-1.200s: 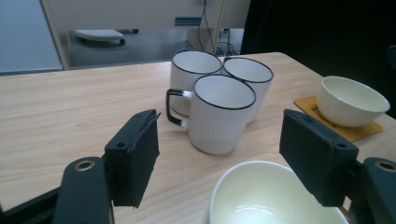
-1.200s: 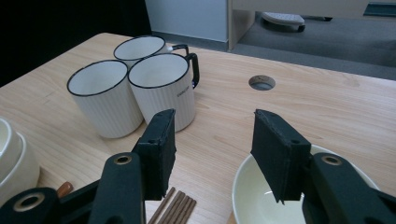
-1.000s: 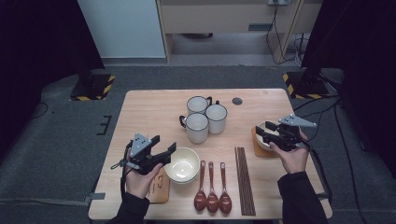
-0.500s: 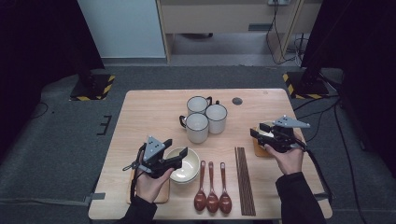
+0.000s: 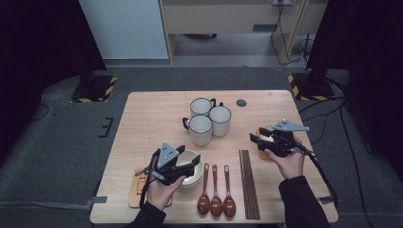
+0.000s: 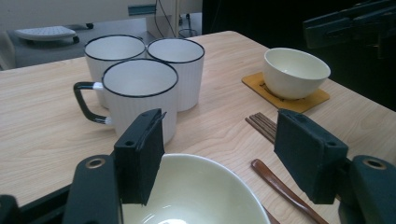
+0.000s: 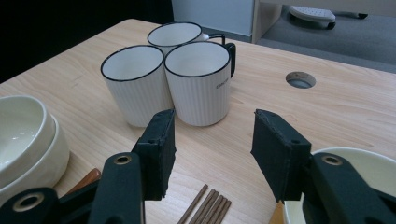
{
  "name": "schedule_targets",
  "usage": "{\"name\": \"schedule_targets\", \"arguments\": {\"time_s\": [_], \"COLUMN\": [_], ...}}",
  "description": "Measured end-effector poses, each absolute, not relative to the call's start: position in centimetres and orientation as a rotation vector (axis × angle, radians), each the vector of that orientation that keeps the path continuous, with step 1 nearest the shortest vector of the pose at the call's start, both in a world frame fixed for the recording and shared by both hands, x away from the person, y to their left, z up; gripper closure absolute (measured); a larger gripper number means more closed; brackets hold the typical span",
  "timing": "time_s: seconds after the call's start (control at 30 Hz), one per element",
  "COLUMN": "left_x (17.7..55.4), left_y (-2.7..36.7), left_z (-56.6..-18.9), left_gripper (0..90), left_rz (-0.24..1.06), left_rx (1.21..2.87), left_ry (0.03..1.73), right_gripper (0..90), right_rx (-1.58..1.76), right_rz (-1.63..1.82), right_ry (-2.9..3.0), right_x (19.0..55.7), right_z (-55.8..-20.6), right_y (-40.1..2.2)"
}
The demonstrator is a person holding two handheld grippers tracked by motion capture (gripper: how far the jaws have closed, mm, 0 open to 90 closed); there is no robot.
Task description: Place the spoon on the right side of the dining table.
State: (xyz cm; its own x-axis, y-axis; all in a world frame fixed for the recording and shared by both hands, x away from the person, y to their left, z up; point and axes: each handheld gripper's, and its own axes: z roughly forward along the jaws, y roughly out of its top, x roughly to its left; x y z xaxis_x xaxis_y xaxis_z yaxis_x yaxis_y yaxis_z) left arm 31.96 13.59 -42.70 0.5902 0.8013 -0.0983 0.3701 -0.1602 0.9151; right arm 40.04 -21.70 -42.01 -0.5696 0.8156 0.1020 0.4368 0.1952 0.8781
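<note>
A: Item one, the left tongs [image 5: 190, 165]?

B: Black, square-padded, held over the near-left cream bowl [image 5: 196, 161]. In the left gripper view the jaws straddle the bowl's far rim [image 6: 205, 163], one pad inside the rim line and one well outside. They stand apart and have just been closing a little. Pads not pressing on the rim, as far as that close view lets me judge.

A: The bowl itself?

B: Glazed ceramic, round, smooth. The right gripper view shows two bowls nested [image 7: 23, 140]. They sit at the right end of a flat wooden coaster [image 5: 138, 185], near the bench's front edge.

A: Right tongs [image 5: 256, 141]?

B: Jaws apart with nothing between the pads, hovering over a second cream bowl [image 6: 295, 72] on a square amber coaster [image 6: 289, 100] at the right of the bench.

A: Other stock?

B: Three white ribbed mugs [image 5: 209, 121] with black rims and black handles, clustered touching at centre. Three dark brown spoons [image 5: 216, 197], side by side, bowls nearest the front edge. A bundle of dark chopsticks [image 5: 249, 183] lying straight, just right of the spoons. A round cable hole [image 5: 241, 102] towards the far edge.

A: Bench [image 5: 152, 123]?

B: Pale wood grain, rounded corners. Open board to the far left and along the far edge; the near strip between coaster, spoons and chopsticks is tight.
</note>
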Motion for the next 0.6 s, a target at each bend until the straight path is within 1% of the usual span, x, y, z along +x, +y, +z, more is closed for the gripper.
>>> {"name": "schedule_targets", "arguments": {"time_s": [0.6], "left_x": [31.4], "left_y": [11.4], "left_z": [-43.9], "left_gripper": [35.8], "left_rz": [0.475], "left_rx": [1.831], "left_ry": [0.913], "right_gripper": [49.3], "right_rx": [1.147], "right_rz": [1.331], "right_ry": [2.117], "right_x": [39.8], "right_z": [-42.5], "right_y": [-20.7]}}
